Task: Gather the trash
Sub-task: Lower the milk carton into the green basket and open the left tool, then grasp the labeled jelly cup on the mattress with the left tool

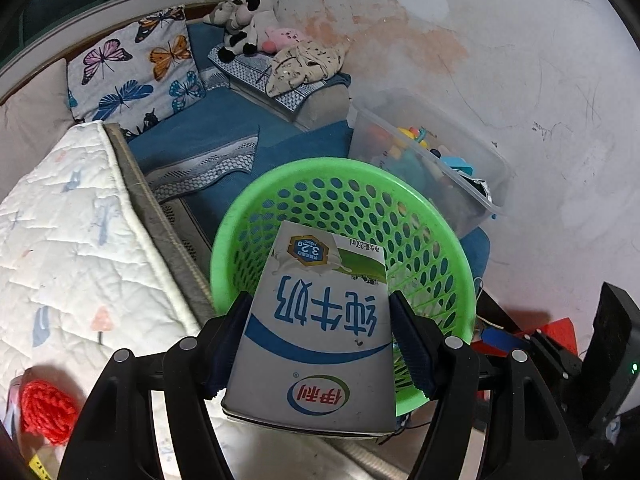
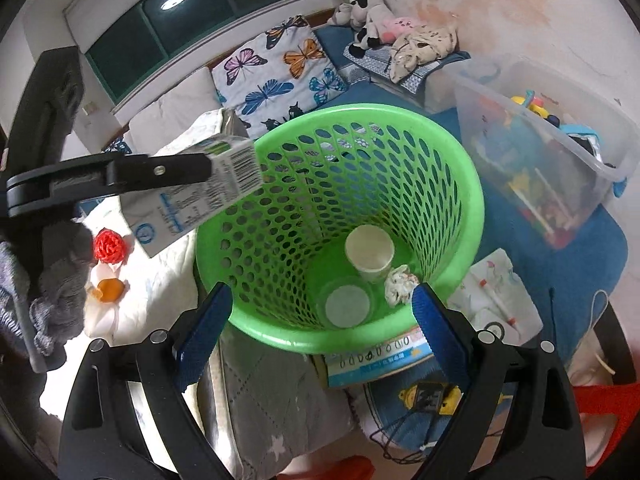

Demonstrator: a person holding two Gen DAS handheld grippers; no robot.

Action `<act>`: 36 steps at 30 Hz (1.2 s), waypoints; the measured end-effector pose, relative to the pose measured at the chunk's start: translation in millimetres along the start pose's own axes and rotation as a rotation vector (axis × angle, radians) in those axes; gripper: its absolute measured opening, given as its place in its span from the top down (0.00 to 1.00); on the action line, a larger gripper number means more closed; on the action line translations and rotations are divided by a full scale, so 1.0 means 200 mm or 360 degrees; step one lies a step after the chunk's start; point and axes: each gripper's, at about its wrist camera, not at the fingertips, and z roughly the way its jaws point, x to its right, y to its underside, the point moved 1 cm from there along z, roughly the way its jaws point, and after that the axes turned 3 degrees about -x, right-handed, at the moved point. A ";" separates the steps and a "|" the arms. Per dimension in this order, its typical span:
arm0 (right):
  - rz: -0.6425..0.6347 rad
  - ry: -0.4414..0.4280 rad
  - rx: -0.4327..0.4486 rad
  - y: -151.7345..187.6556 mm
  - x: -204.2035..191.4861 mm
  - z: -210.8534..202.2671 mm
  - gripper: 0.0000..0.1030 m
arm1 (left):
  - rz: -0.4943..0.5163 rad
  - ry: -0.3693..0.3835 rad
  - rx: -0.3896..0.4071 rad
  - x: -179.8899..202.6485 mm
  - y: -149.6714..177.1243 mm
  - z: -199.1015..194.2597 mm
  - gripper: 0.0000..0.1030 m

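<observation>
The left claw [image 1: 320, 340] was clamped on the milk carton [image 1: 316, 332], holding it right over the near-left rim of the green basket [image 2: 460, 184]. The right claw [image 2: 320, 320] hung spread wide with nothing in it, just above the basket's near rim. Inside sat a paper cup [image 2: 369, 253], a clear lid [image 2: 347, 306] and a crumpled wad [image 2: 400, 284]. A clear toy bin [image 2: 560, 148] crowded the right side, the white quilt [image 1: 72, 248] the left.

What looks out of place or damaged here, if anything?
The wall above the bed has reddish stains and scribbles. A diaper and a booklet lie loose beside the green basket. The milk carton in the left gripper looks intact.
</observation>
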 end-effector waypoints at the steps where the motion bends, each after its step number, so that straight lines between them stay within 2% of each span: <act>1: 0.0004 -0.0003 0.0001 0.00 0.00 0.00 0.12 | -0.0002 0.0001 -0.0002 0.01 0.00 0.01 0.36; 6: 0.0000 -0.0012 0.0002 0.02 -0.01 -0.02 0.12 | 0.0001 0.0019 -0.0015 0.04 0.00 0.05 0.33; 8: -0.0001 -0.0018 0.0002 0.02 -0.02 -0.02 0.12 | 0.0005 0.0020 -0.0005 0.04 0.01 0.04 0.25; 13: -0.0016 -0.0037 0.0014 0.03 -0.05 -0.04 0.12 | 0.0003 0.0020 0.0033 0.03 0.02 -0.01 0.25; 20: -0.0075 -0.0091 0.0015 0.04 -0.16 -0.05 0.12 | -0.0044 -0.0061 0.0140 -0.05 0.11 -0.21 0.25; 29: -0.0241 -0.0201 -0.0011 0.06 -0.43 -0.03 0.12 | -0.0116 -0.0228 0.0247 -0.22 0.36 -0.52 0.25; 36: -0.0351 -0.0265 -0.0043 0.08 -0.62 0.02 0.12 | -0.0188 -0.0400 0.0292 -0.39 0.63 -0.72 0.25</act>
